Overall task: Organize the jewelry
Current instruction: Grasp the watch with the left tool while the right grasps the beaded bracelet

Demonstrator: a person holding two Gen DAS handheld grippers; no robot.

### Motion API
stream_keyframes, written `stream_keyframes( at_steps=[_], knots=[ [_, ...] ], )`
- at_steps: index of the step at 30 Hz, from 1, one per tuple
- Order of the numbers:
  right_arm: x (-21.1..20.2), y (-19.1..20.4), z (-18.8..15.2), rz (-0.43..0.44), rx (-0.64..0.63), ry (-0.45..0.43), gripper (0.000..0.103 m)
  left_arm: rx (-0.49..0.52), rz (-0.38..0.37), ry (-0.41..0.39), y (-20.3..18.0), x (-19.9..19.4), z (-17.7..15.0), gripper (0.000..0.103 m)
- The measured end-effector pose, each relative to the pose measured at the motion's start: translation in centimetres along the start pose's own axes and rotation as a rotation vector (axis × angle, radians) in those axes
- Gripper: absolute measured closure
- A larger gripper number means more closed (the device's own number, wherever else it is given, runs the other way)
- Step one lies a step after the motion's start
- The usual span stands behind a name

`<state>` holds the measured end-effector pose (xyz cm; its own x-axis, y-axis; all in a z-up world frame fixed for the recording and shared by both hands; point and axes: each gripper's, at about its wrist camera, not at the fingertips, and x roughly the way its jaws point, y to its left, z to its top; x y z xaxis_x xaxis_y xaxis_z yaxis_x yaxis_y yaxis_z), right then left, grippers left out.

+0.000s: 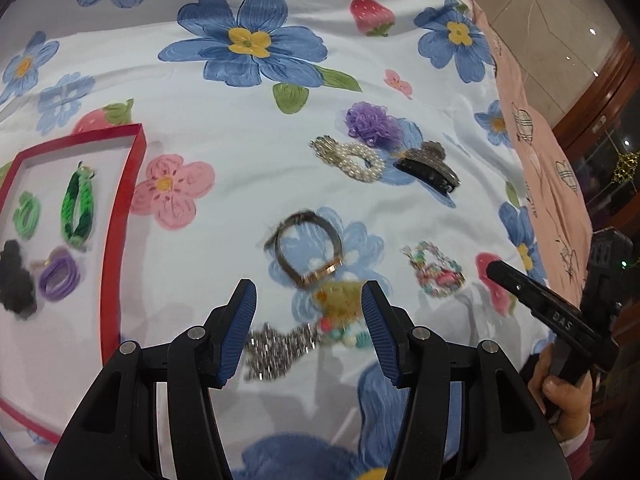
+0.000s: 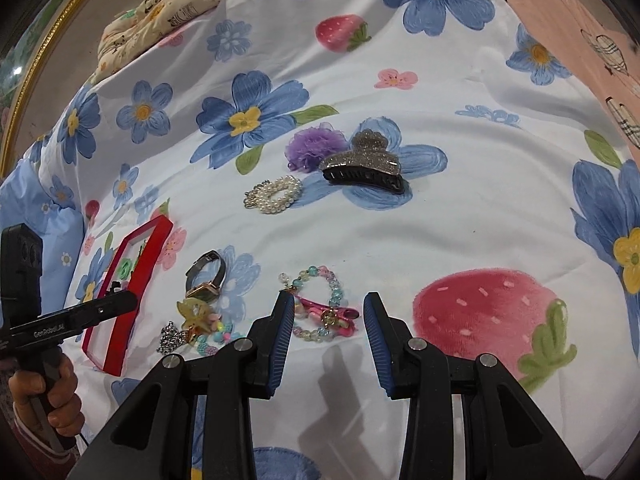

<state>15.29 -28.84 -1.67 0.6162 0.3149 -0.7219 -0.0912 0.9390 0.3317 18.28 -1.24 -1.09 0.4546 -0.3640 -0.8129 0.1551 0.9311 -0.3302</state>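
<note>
Across both views spreads a white bedsheet [image 1: 240,128] printed with blue flowers and strawberries, bordered at the right edge of the left wrist view by a pink cloth [image 1: 536,140] with drawn hearts. At the left edge of that view lies a red-rimmed box [image 1: 120,208], holding a green braided band [image 1: 78,204], a green hair tie [image 1: 26,216], a purple hair tie [image 1: 60,276] and a black scrunchie [image 1: 14,276].

The left gripper [image 1: 308,330] fills the bottom centre of its own view, jaws partly apart with nothing between the blue pads; just beyond them lie a sparkly silver piece [image 1: 276,346], a yellow star clip [image 1: 338,300] and a watch [image 1: 308,248]. In the right wrist view its side reads "GenRobot.AI", gripped by a hand [image 2: 48,388] at lower left. The right gripper [image 2: 326,336] sits bottom centre of its own view, jaws partly apart and empty, above a pastel bead bracelet [image 2: 320,300] with a pink clip [image 2: 328,314] lying on it. Its side, seen at the right of the left wrist view, carries the letters "DAS".

Higher, right of centre in both views, a glittery grey claw clip [image 2: 364,168] rests beside a purple fabric flower [image 2: 314,146] and a pearl bracelet [image 2: 274,194]. A patterned cushion [image 2: 160,12] sits in the upper left of the right wrist view
</note>
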Motion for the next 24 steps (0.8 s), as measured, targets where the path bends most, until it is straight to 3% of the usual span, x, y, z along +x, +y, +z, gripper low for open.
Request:
stream_keyframes(
  at_steps=[10, 18, 20, 21, 23, 24],
  knots=[
    [3.9, -0.3, 1.1, -0.012, -0.037, 0.098, 0.064, 0.011, 0.066, 0.070, 1.2, 5.2, 2.6, 0.049],
    [7.0, 0.0, 1.1, -0.042, -0.085, 0.190, 0.068, 0.050, 0.098, 0.104, 0.9, 8.0, 2.6, 0.050],
    [7.2, 0.4, 1.0, -0.059, -0.111, 0.187, 0.071, 0.085, 0.120, 0.097, 0.5, 8.1, 2.4, 0.071],
    [7.2, 0.6, 1.0, -0.067, -0.124, 0.185, 0.072, 0.097, 0.124, 0.099, 0.4, 8.2, 2.4, 0.076],
    [7.2, 0.9, 0.9, -0.067, -0.139, 0.181, 0.096, 0.110, 0.112, 0.100, 0.3, 8.1, 2.5, 0.096],
    [7.3, 1.0, 0.9, -0.073, -0.139, 0.180, 0.096, 0.115, 0.109, 0.099, 0.3, 7.9, 2.5, 0.099]
  ],
)
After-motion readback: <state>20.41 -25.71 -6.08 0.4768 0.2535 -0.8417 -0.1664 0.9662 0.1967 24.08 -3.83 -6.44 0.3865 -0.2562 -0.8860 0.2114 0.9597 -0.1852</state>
